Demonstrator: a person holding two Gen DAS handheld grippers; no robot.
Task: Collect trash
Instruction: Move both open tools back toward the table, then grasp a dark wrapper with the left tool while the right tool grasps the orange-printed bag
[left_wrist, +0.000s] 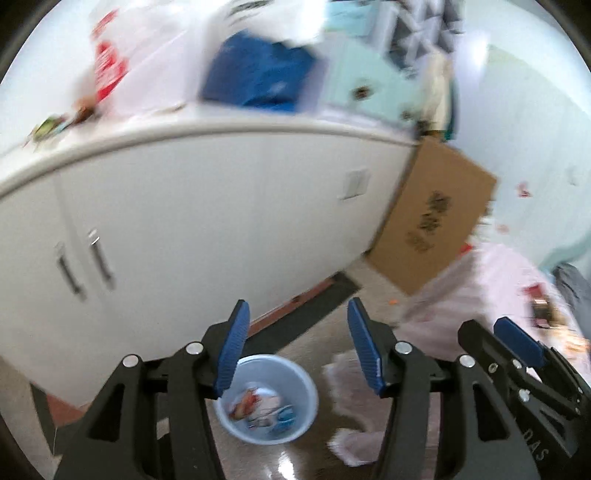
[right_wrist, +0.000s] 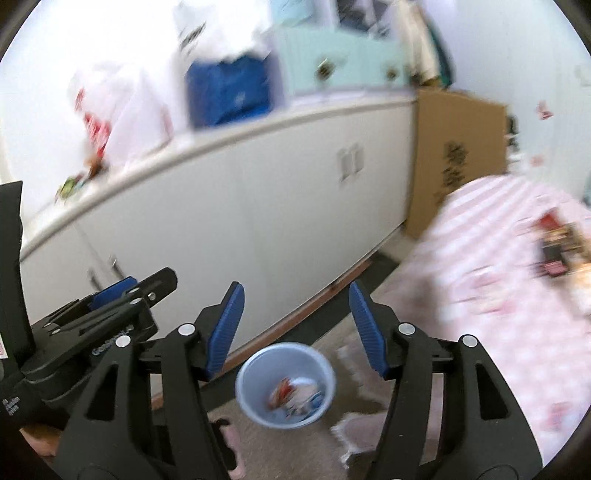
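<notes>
A pale blue bin (left_wrist: 266, 398) stands on the floor below both grippers, with several wrappers (left_wrist: 258, 404) inside; it also shows in the right wrist view (right_wrist: 286, 384). My left gripper (left_wrist: 297, 350) is open and empty above the bin. My right gripper (right_wrist: 295, 332) is open and empty above it too, and shows at the right of the left wrist view (left_wrist: 517, 339). Small trash (left_wrist: 48, 127) lies on the white cabinet top (left_wrist: 184, 136). Both views are blurred.
A white cabinet (right_wrist: 240, 206) with doors stands behind the bin. On it are a blue bag (left_wrist: 258, 74) and a white plastic bag (right_wrist: 118, 103). A cardboard box (left_wrist: 432, 214) leans at its right end. A pink checked cloth (right_wrist: 498, 277) with items covers a table on the right.
</notes>
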